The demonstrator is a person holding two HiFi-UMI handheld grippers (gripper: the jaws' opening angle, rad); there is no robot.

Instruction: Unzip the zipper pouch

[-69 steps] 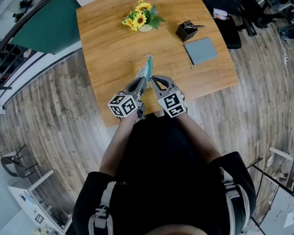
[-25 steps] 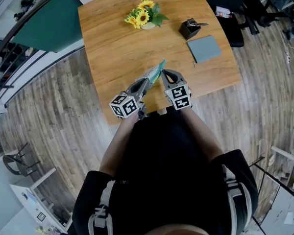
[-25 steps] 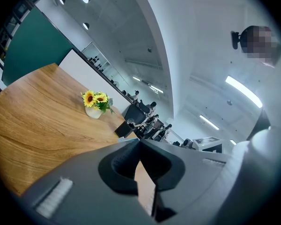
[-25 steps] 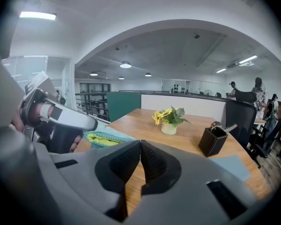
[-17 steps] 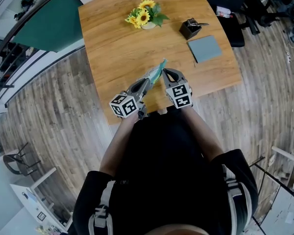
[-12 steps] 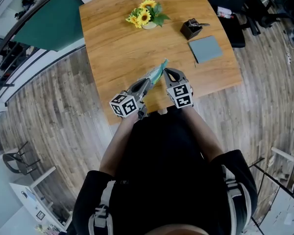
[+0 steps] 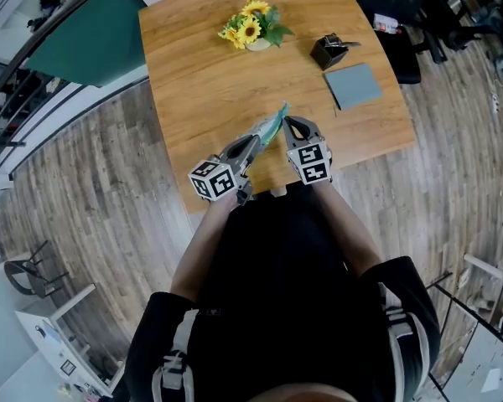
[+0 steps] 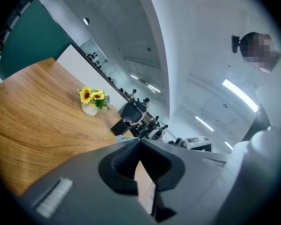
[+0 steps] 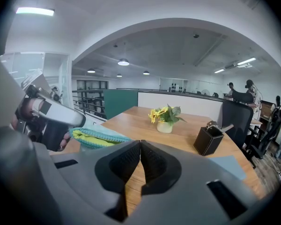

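Observation:
The teal zipper pouch (image 7: 274, 122) hangs in the air over the near part of the wooden table (image 7: 193, 90), stretched between my two grippers. My left gripper (image 7: 256, 137) is shut on its near end; in the left gripper view a pale strip of it shows between the closed jaws (image 8: 139, 140). My right gripper (image 7: 287, 122) is shut at the pouch's right edge close to its far tip. In the right gripper view its jaws (image 9: 140, 142) meet, and the teal and yellow-green pouch (image 9: 98, 138) reaches the left jaw. The zipper pull is hidden.
A pot of sunflowers (image 7: 251, 32) stands at the back of the table. A black holder (image 7: 327, 51) and a grey-blue pad (image 7: 352, 86) lie at the right. The table's front edge runs just under my hands. Office chairs (image 7: 394, 23) stand beyond the right side.
Since the oldest frame the pouch's far tip has swung to the right and my right gripper has moved outward along it. Over the last second both grippers have kept still.

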